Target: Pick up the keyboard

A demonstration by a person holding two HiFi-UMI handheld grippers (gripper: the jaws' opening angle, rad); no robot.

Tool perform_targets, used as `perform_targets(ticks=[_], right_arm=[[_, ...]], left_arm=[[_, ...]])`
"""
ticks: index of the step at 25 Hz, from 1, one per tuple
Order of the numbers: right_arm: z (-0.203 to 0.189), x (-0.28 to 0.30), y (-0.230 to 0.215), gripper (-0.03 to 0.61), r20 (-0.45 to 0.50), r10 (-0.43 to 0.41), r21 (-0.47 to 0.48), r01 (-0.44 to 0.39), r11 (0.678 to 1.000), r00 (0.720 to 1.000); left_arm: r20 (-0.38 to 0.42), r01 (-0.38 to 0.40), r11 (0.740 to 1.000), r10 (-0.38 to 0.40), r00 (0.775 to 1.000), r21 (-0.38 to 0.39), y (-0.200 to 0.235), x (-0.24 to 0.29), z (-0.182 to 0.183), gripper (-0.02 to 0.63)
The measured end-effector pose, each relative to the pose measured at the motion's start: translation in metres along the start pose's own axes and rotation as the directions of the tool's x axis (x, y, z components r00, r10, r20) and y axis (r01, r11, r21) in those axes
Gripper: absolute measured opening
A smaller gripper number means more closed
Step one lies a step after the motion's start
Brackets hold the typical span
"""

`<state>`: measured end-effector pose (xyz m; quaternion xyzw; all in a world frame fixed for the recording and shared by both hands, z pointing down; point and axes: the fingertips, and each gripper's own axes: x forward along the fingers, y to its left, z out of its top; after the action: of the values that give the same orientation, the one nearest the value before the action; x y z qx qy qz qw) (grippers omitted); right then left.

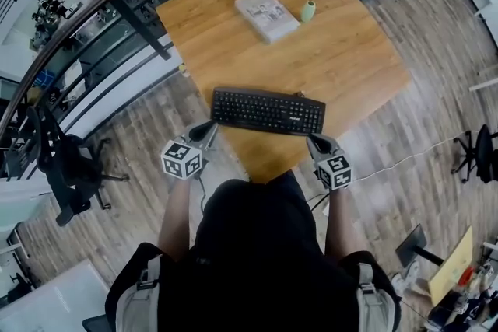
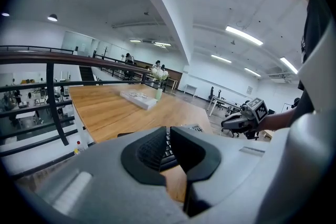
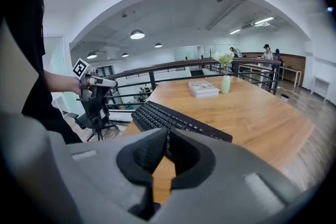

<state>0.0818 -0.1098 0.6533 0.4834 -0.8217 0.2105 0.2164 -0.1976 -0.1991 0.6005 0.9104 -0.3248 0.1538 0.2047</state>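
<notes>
A big open room with a wood floor (image 1: 140, 136) and a dark railing (image 1: 93, 4) has a brown wooden bench (image 1: 342, 50). The black keyboard (image 1: 268, 111) lies flat near the bench's front edge. The left tool (image 1: 210, 127) is just beside its left end and the right tool (image 1: 316, 139) just beside its right end. Both tools are closed tight with nothing in them. Farther back sit a book (image 1: 267, 14) and a small green vase (image 1: 308, 11)

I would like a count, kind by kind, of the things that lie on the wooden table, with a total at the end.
black keyboard: 1
book: 1
green vase with white flowers: 1
Total: 3
</notes>
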Motion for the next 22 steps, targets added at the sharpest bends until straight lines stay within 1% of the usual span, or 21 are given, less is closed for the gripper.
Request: perform_targets(ticks=[3, 14, 22], right_arm=[[0.001, 0.008, -0.010, 0.017, -0.013, -0.001, 0.001, 0.001, 1.000, 1.000], [0.006, 0.030, -0.048, 0.017, -0.058, -0.006, 0.019, 0.007, 1.000, 0.998], [-0.010, 0.042, -0.066, 0.017, -0.104, -0.006, 0.052, 0.011, 0.999, 0.995]], left_arm=[[-0.003, -0.006, 1.000, 0.006, 1.000, -0.006, 0.007, 0.009, 0.001, 0.032], [-0.053, -0.040, 0.998, 0.038, 0.998, -0.037, 0.038, 0.039, 0.000, 0.034], [-0.138, -0.060, 0.997, 0.055, 0.989, -0.039, 0.053, 0.064, -0.029, 0.034]])
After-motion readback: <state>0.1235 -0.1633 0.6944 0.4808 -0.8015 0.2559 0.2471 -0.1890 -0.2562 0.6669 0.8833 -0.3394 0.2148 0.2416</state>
